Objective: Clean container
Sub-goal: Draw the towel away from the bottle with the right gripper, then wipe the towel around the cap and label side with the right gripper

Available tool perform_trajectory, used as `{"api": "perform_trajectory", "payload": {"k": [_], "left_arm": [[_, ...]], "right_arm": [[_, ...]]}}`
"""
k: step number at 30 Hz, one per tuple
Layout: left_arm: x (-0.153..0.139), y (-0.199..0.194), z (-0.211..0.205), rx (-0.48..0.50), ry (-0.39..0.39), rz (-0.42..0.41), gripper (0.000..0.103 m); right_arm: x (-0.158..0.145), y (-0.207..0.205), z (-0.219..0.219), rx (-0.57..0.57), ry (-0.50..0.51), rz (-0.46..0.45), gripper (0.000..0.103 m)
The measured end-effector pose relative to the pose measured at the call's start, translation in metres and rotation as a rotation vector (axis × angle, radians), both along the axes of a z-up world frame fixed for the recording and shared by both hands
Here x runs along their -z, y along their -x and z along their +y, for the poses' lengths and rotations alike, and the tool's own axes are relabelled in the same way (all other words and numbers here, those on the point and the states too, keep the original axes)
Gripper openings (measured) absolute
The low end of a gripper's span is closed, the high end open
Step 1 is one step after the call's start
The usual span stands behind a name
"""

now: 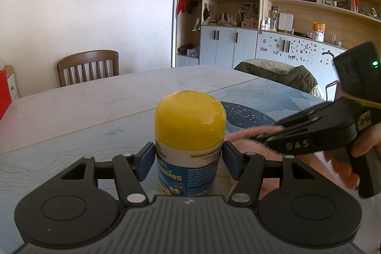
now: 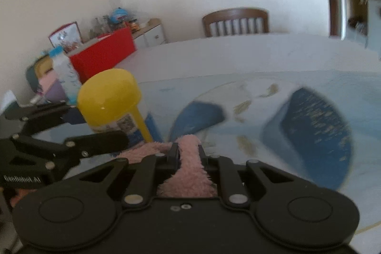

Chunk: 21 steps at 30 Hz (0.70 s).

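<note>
A gummies bottle [image 1: 189, 149] with a big yellow cap and white-and-blue label stands upright on the table. My left gripper [image 1: 188, 162] is shut on its labelled body, blue pads pressed to both sides. In the right wrist view the same bottle [image 2: 112, 101] appears at the left, with the left gripper's black fingers [image 2: 95, 138] around it. My right gripper [image 2: 188, 154] is shut on a fluffy pink cloth [image 2: 188, 175], which reaches toward the bottle's base. In the left wrist view the pink cloth [image 1: 247, 135] lies just right of the bottle under the right gripper's body [image 1: 321, 132].
The table carries a blue-and-white patterned mat [image 1: 257, 97] over a marble top [image 1: 119, 97]. A wooden chair [image 1: 88, 68] stands at the far side, a jacket-draped chair [image 1: 285, 73] to the right. A red box [image 2: 104, 54] and a white bottle [image 2: 65, 73] sit beyond the table's left edge.
</note>
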<state>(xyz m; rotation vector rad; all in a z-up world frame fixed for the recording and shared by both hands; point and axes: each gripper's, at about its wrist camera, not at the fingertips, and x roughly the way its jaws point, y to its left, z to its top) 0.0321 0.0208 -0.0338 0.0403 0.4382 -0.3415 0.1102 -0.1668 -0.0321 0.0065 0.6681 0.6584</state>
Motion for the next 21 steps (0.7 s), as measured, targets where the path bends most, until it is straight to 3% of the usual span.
{"api": "perform_trajectory", "payload": {"k": [2,5,11,16,21], "left_arm": [[0.000,0.000,0.000,0.000,0.001,0.000,0.061],[0.000,0.001,-0.001,-0.001,0.002,0.000,0.061],[0.000,0.001,-0.001,0.000,0.001,0.000,0.061],[0.000,0.001,-0.001,0.000,0.001,0.000,0.061],[0.000,0.000,-0.001,0.000,0.000,-0.001,0.061]], "right_arm": [[-0.010,0.006,-0.006,0.035,0.014,-0.058,0.014],[-0.033,0.016,-0.017,0.045,-0.077,-0.132,0.014],[-0.069,0.039,-0.010,-0.066,-0.238,-0.235,0.012],[-0.071,0.050,0.021,-0.231,-0.217,-0.241,0.012],[-0.064,0.041,0.040,-0.271,-0.166,-0.219,0.012]]}}
